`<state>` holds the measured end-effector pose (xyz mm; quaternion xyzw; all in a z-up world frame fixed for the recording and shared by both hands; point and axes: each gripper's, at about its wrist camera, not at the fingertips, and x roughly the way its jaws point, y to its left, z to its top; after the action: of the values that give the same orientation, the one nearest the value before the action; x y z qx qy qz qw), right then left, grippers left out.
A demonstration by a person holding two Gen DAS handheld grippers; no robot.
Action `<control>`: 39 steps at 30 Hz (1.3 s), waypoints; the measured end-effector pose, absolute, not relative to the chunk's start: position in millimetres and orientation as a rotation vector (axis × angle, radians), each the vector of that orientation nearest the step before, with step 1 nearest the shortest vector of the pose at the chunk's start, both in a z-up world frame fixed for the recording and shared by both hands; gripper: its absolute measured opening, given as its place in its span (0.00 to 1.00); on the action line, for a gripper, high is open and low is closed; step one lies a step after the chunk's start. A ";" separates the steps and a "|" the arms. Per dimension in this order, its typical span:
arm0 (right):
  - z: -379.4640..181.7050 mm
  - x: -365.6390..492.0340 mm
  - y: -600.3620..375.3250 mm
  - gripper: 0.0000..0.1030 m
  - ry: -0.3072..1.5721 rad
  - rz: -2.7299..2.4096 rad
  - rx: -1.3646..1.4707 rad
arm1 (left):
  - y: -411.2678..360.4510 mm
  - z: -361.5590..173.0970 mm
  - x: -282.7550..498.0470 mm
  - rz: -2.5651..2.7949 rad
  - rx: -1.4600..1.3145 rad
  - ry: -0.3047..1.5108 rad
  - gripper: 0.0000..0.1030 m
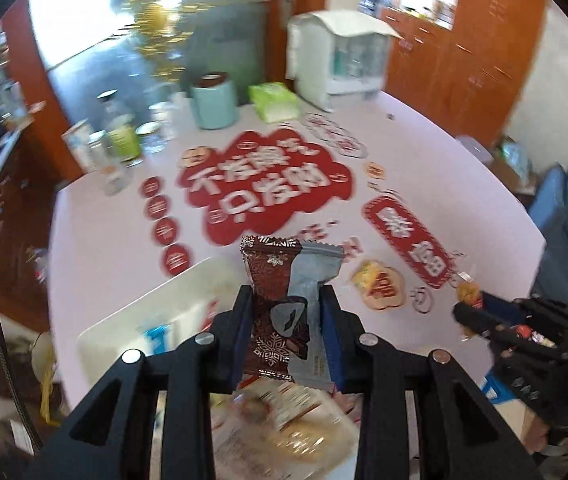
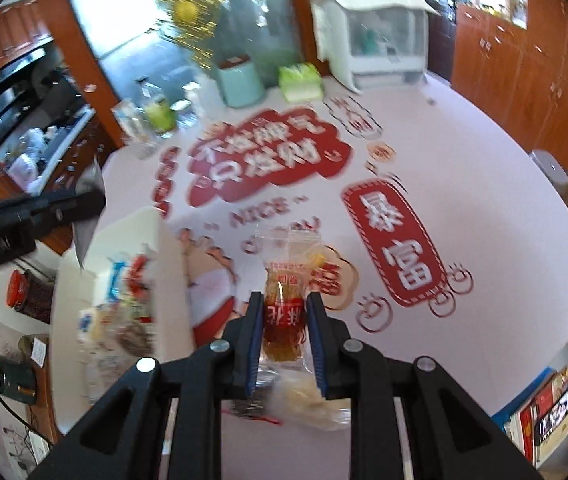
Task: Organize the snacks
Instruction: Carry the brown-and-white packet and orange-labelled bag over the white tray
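Left claw [image 1: 285, 312] pinches two wrappers [image 1: 284, 292]; right claw [image 2: 285, 312] pinches a clear packet [image 2: 284, 308]. Blurred snacks [image 1: 280, 420] lie beneath; white bin [image 1: 156, 308] at left.

The white rectangular plastic bin [image 2: 156, 240] smears into motion blur, so the packets inside cannot be told apart. Below the fingers, a pale heap of clear-wrapped snacks [image 1: 284, 420] runs blurred behind the black gripper frame. Lettering on the pink printed tablecloth [image 2: 463, 152] stays unreadable.
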<state>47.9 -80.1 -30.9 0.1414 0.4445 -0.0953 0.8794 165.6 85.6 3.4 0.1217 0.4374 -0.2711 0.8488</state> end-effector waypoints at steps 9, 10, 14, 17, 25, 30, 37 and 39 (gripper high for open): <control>-7.5 58.5 -0.9 0.21 0.867 -0.063 0.216 | 169.9 -21.8 147.5 -0.346 0.175 0.922 0.30; -8.8 60.5 9.4 0.21 0.871 -0.049 0.198 | 176.4 -26.0 146.9 -0.331 0.169 0.929 0.30; -13.7 66.5 43.2 0.21 0.894 0.003 0.141 | 199.3 -44.3 142.7 -0.277 0.162 0.956 0.30; -16.2 69.3 59.4 0.21 0.903 0.024 0.114 | 208.0 -55.6 141.8 -0.261 0.153 0.976 0.30; -25.9 74.9 83.1 0.21 0.941 0.056 0.093 | 217.6 -69.0 143.0 -0.258 0.144 1.000 0.30; -27.9 76.5 90.2 0.21 0.950 0.058 0.083 | 217.2 -71.8 143.8 -0.264 0.142 1.006 0.30; -29.8 77.2 92.2 0.21 0.961 0.057 0.079 | 216.0 -75.0 145.5 -0.260 0.140 1.017 0.30; -30.8 77.4 93.9 0.21 0.965 0.059 0.073 | 217.1 -75.1 145.1 -0.257 0.142 1.017 0.30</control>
<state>77.4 93.9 -30.8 0.0352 0.4638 0.0286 0.8848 145.1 217.1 -75.1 0.0679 0.4850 -0.1226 0.8632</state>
